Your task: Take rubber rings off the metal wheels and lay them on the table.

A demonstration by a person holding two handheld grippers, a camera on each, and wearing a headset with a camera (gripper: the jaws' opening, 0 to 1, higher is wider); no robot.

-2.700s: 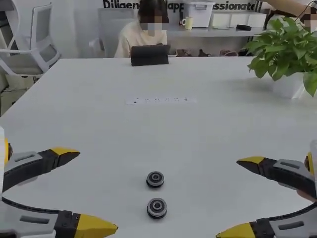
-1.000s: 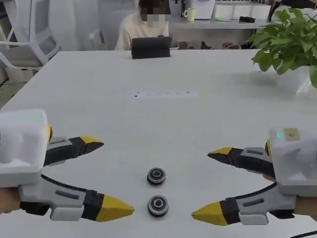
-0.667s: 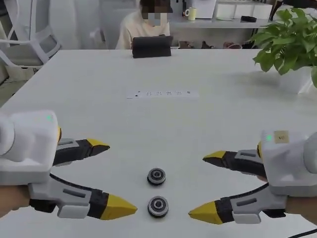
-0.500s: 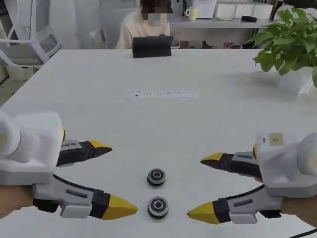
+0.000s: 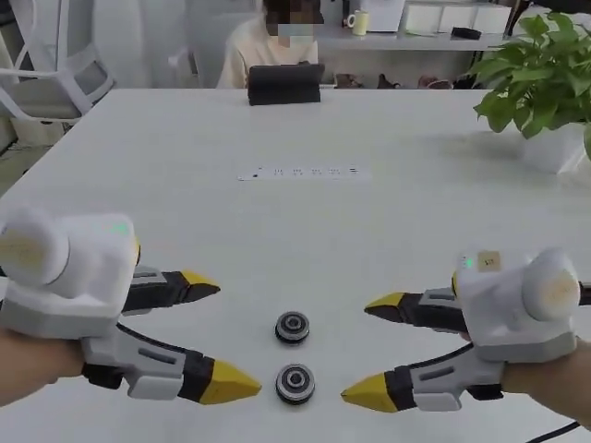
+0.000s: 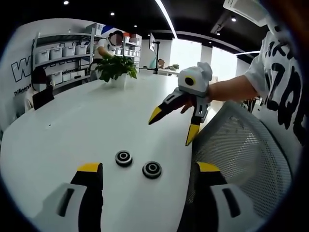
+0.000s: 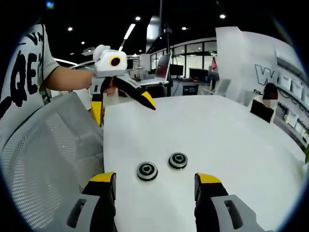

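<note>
Near the front edge of the bench (image 5: 305, 231) lie two dark-rimmed wheels, one behind the other and apart; the near wheel (image 5: 295, 382) sits between the lower tips of both tools, touched by neither; the far wheel (image 5: 292, 327) is just beyond it; the left tool (image 5: 238, 337) hovers on the left, jaws spread wide, holding nothing; the right tool (image 5: 355, 351) faces it from the right, equally wide, holding nothing; farther off a white strip (image 5: 305, 172) lies mid-bench; a plant (image 5: 540, 78) stands far right; a person (image 5: 277, 41) sits at the far end behind a dark tablet (image 5: 283, 86).
</note>
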